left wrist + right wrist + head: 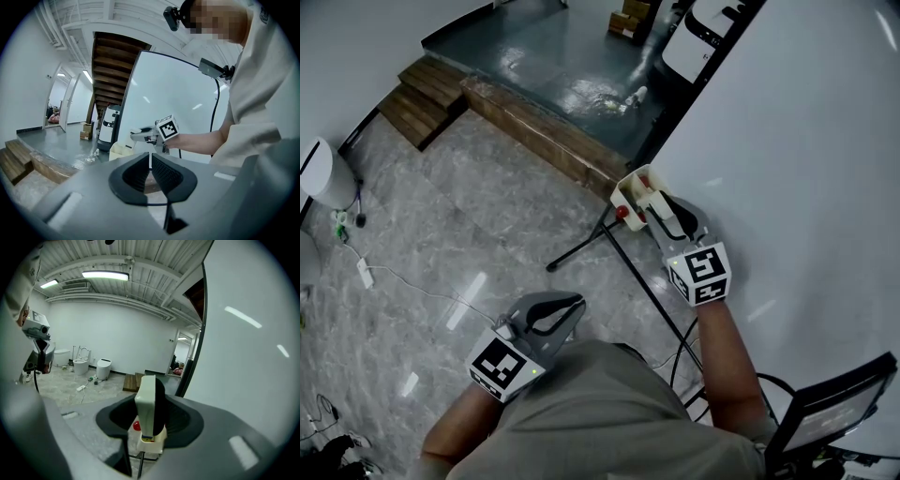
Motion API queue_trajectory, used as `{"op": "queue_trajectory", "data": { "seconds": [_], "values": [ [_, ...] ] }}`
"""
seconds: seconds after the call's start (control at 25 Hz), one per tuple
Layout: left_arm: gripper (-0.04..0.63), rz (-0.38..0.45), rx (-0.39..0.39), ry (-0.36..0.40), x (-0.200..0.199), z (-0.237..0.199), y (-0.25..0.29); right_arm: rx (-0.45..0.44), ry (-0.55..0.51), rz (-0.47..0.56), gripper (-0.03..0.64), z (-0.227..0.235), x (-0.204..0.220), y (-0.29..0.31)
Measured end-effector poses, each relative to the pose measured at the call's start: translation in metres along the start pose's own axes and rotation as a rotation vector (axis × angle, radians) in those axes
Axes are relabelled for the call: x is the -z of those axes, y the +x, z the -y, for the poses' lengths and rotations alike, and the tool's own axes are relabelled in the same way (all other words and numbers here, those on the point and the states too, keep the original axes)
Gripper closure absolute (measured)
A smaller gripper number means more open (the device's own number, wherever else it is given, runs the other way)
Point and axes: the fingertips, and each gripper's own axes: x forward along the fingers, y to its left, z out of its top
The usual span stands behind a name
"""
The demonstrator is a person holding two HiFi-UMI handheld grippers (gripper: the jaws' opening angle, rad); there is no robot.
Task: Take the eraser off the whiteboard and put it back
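In the right gripper view the eraser (149,406), cream-backed with a black felt face, stands upright between the jaws of my right gripper (150,399), which is shut on it. Just below it hangs the cream tray (151,445) holding a red object (136,426). The whiteboard (243,357) fills the right side. In the head view my right gripper (662,210) is at the whiteboard (806,169), beside its tray (628,187). My left gripper (572,305) is low and to the left, away from the board, shut with nothing in it.
The board's black stand legs (581,248) spread over the marble floor. A wooden step (422,94) and a long wooden edge (539,131) lie at the back. A power strip with cable (366,274) is at the left, a dark screen (834,412) at the lower right.
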Motion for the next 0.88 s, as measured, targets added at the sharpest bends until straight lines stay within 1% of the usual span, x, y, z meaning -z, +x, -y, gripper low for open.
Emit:
{"op": "queue_trajectory", "data": {
  "seconds": [0.12,0.36,0.52,0.6,0.72,0.88],
  "values": [
    [0.574,0.007,0.004,0.027,0.002,0.007,-0.006,-0.007,-0.006,0.029,0.457,-0.009,-0.021,-0.019],
    [0.574,0.005,-0.001,0.04,0.007,0.025,0.003,-0.033,-0.039,0.099,0.457,-0.02,-0.052,-0.065],
    [0.574,0.003,-0.01,0.04,0.011,0.032,0.016,-0.066,-0.074,0.142,0.459,-0.028,-0.068,-0.09],
    [0.574,0.003,-0.013,0.043,0.017,0.042,0.017,-0.08,-0.089,0.161,0.459,-0.038,-0.073,-0.108],
    [0.574,0.007,-0.019,0.049,0.021,0.06,0.011,-0.097,-0.078,0.175,0.459,-0.061,-0.085,-0.138],
    [0.574,0.007,-0.03,0.048,0.026,0.083,0.018,-0.126,-0.086,0.195,0.459,-0.072,-0.091,-0.174]
  ]
}}
